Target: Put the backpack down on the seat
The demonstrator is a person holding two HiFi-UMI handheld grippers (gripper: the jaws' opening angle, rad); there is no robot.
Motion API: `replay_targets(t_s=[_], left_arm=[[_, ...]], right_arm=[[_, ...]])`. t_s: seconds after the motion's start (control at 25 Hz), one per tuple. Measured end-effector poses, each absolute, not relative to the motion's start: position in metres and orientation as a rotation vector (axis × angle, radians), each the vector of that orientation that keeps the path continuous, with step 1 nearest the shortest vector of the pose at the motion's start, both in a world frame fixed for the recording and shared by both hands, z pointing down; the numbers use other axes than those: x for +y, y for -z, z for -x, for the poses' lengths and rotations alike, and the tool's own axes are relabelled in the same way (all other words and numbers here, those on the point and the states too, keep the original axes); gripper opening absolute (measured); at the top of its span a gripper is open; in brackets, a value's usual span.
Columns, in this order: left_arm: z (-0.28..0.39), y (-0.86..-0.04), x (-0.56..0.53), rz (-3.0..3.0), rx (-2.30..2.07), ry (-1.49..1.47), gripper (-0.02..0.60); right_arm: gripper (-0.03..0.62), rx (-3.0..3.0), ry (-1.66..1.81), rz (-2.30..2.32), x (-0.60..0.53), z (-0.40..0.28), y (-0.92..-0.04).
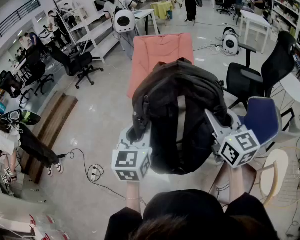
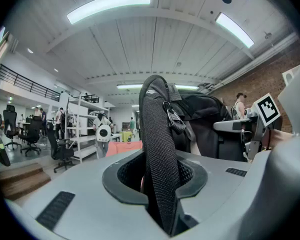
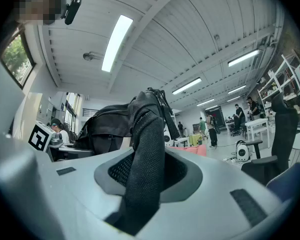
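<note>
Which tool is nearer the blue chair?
Right. The right tool grips a strap of the backpack just beside the blue chair; the left tool holds the other strap, across the backpack from it.

Bright, even indoor light from ceiling light strips, which clip to near white in both gripper views. The glossy floor carries soft reflections in the head view and shadows are weak. Heavy fisheye in all three views: straight lines bow, and the gripper views vignette to black in the corners. The backpack reads near-black with little detail. The strap mesh stays sharp up close.
</note>
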State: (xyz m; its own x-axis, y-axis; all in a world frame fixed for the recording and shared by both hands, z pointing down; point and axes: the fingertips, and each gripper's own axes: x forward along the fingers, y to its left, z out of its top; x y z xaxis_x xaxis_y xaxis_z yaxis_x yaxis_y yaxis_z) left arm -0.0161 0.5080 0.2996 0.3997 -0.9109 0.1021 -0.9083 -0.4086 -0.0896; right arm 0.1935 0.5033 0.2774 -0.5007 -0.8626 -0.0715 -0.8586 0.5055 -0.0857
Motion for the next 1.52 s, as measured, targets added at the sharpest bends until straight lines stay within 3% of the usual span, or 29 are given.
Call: replay_targets(t_s=[0.84, 1.52], left_arm=[[0.036, -0.319, 0.466, 2.622, 1.794, 0.254, 0.101], [0.096, -0.34, 0.272, 2.714, 1.775, 0.297, 0.1]], right_arm=[[0.117, 2.682, 0.152, 1.482, 0.449, -0.174, -0.295], [0.117, 2.655, 0.222, 1.567, 0.257, -0.113, -0.309]])
